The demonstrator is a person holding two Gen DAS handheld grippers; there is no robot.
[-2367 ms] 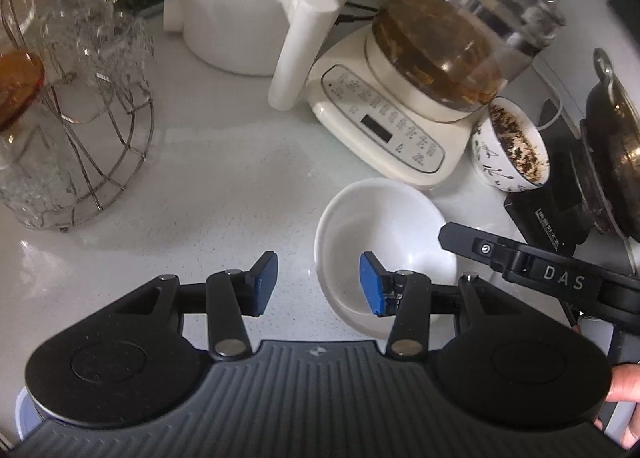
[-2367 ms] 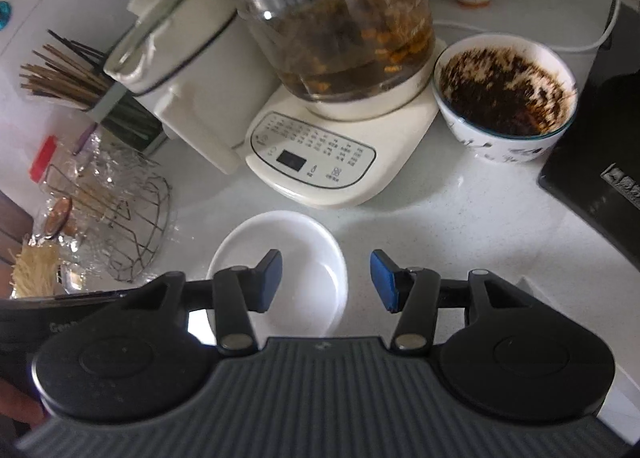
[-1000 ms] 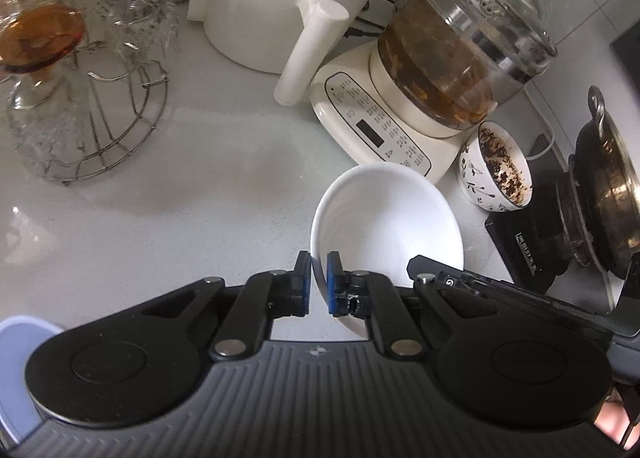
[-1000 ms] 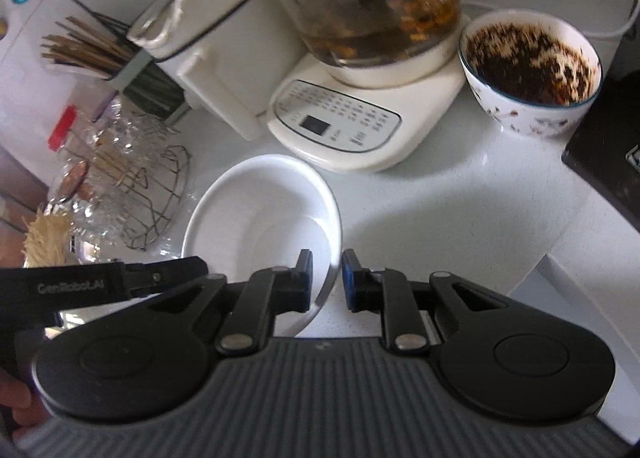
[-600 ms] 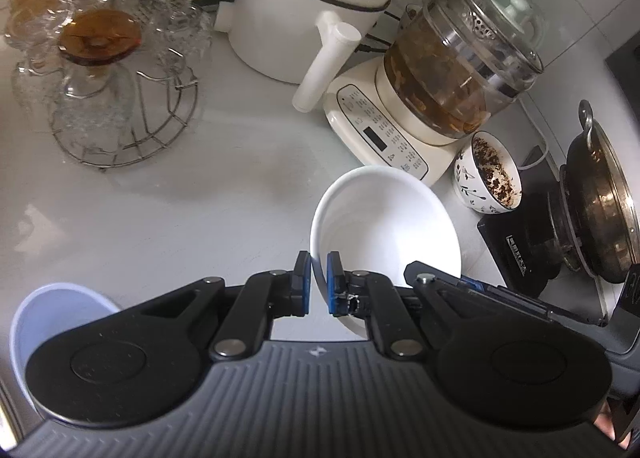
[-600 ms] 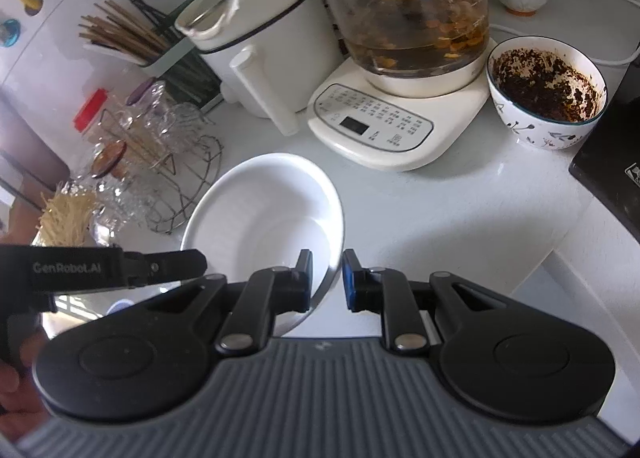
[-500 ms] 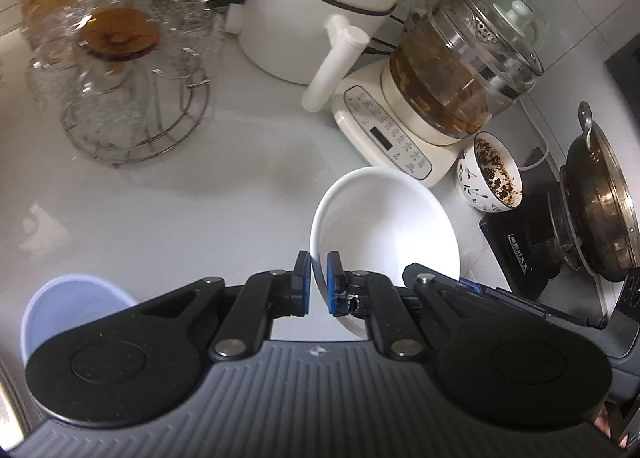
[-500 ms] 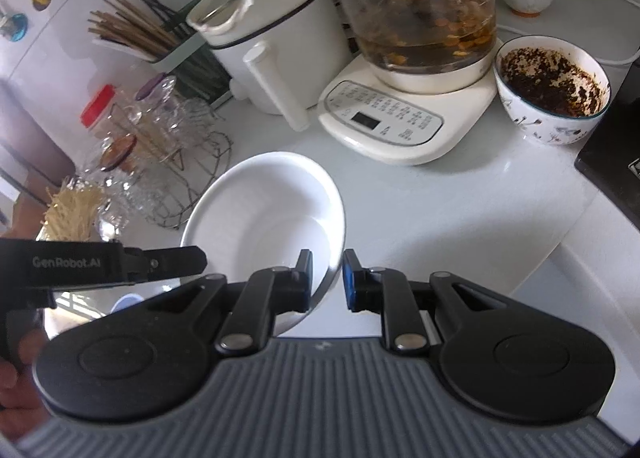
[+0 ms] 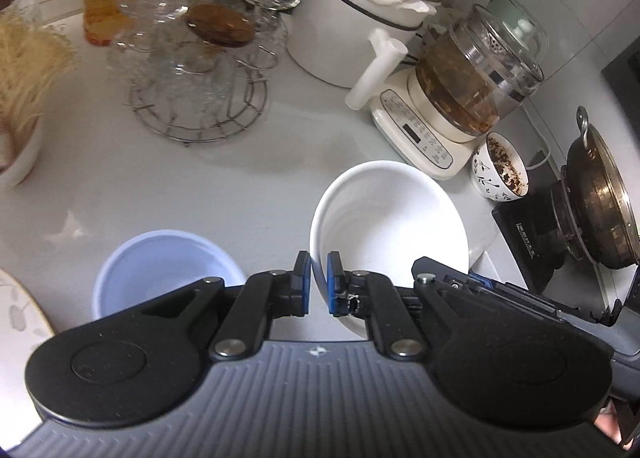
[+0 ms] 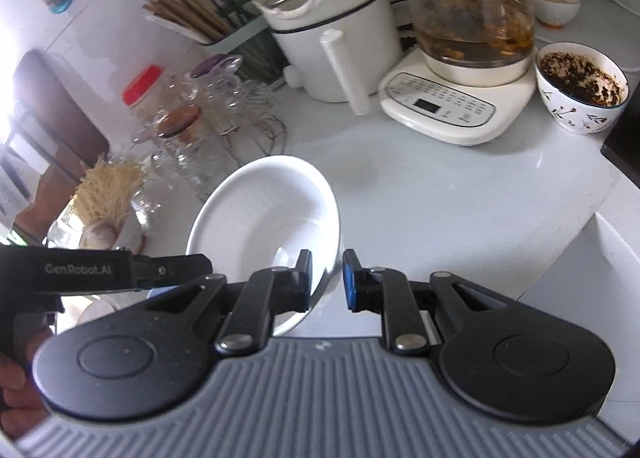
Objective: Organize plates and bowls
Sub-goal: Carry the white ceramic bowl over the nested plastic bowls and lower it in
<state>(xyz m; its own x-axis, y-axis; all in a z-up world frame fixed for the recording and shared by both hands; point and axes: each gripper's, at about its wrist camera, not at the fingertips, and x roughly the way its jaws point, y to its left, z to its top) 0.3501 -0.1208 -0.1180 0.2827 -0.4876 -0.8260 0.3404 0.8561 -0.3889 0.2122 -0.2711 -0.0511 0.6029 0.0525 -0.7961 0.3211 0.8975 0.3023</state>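
A white bowl [image 9: 390,217] hangs above the white counter, held by both grippers at opposite sides of its rim. My left gripper [image 9: 319,282] is shut on the bowl's left rim. My right gripper [image 10: 327,278] is shut on the bowl's [image 10: 264,213] right rim. A pale blue bowl [image 9: 160,270] stands on the counter below and left of the left gripper. The edge of a patterned plate [image 9: 20,318] shows at the far left.
At the back stand a wire rack of glasses [image 9: 196,69], a white pot [image 9: 360,21] and a glass kettle on its base [image 9: 468,85]. A small bowl of dark bits [image 9: 500,169] and a metal pot on a burner [image 9: 600,193] are on the right. A counter step [image 10: 592,258] is on the right.
Both grippers have carried the white bowl back and to the left, away from the kettle. The blue bowl and the plate's edge have come further into the left wrist view.
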